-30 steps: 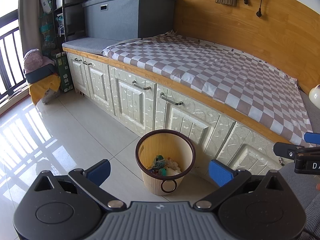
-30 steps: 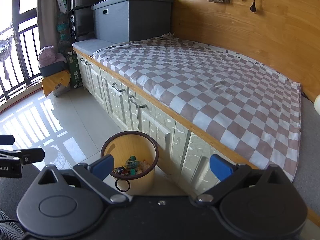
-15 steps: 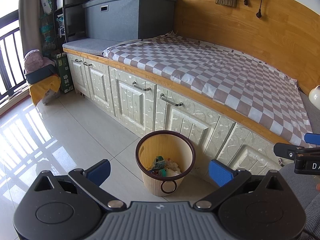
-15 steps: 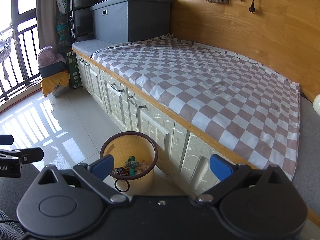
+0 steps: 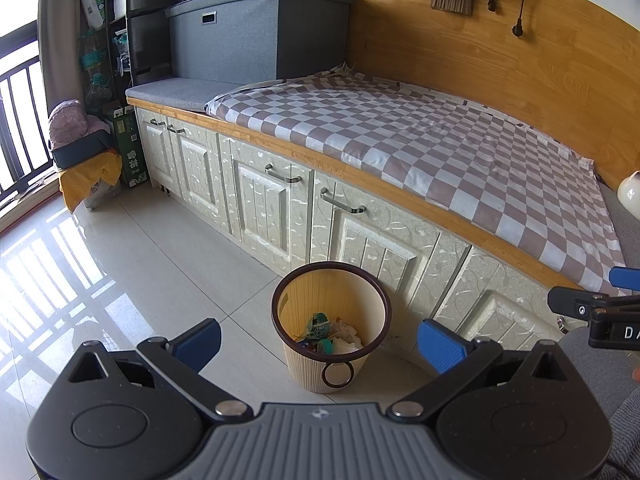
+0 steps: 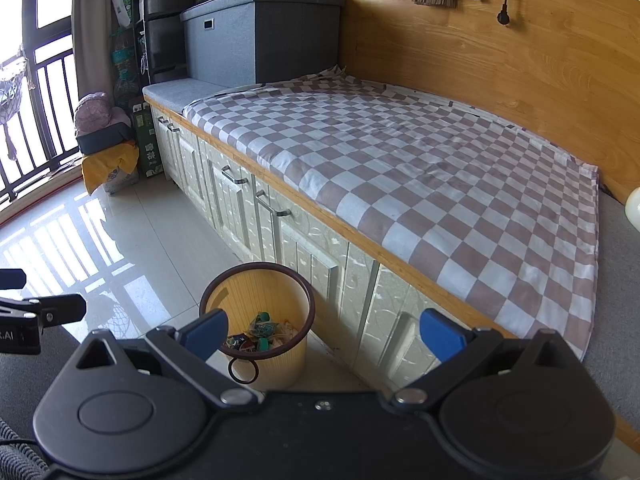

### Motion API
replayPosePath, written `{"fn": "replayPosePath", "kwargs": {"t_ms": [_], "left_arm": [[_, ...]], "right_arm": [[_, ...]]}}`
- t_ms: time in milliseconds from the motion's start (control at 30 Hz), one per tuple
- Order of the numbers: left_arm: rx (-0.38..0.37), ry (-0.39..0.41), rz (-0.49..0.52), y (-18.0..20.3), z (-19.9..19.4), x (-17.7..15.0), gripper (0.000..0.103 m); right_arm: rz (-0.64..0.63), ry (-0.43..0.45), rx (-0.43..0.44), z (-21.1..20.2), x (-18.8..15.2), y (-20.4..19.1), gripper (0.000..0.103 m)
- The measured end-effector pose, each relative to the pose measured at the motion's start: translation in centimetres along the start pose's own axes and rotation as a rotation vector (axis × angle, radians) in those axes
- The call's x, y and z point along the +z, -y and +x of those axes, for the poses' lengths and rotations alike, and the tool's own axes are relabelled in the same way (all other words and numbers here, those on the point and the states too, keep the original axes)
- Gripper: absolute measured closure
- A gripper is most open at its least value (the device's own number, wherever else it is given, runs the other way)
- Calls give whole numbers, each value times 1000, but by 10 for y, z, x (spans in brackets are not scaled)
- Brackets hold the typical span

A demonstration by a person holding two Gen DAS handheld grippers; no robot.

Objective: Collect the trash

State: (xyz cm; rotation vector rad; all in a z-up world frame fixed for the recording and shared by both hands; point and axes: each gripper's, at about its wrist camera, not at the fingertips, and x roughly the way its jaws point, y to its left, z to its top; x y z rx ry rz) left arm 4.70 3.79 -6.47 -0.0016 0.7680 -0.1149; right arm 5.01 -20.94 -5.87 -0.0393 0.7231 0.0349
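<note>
With my left gripper [image 5: 319, 340] and right gripper [image 6: 323, 330] both spread wide and holding nothing, I should search the checkered cloth [image 6: 420, 168] slowly for trash, because the trash bin [image 5: 331, 322] stands on the floor touching the cabinet front [image 5: 360, 240].

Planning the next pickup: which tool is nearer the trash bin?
Hard to call; probably the left, slightly. The left tool is centred on the trash bin, which sits between its open fingers. The right tool is open too, with the bin off toward its left finger.
</note>
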Motion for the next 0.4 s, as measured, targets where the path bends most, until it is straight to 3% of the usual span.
{"fn": "replayPosePath", "kwargs": {"t_ms": [400], "left_arm": [[4, 1, 3, -3, -3, 6, 0]], "right_arm": [[0, 0, 0, 0, 0, 0, 0]]}}
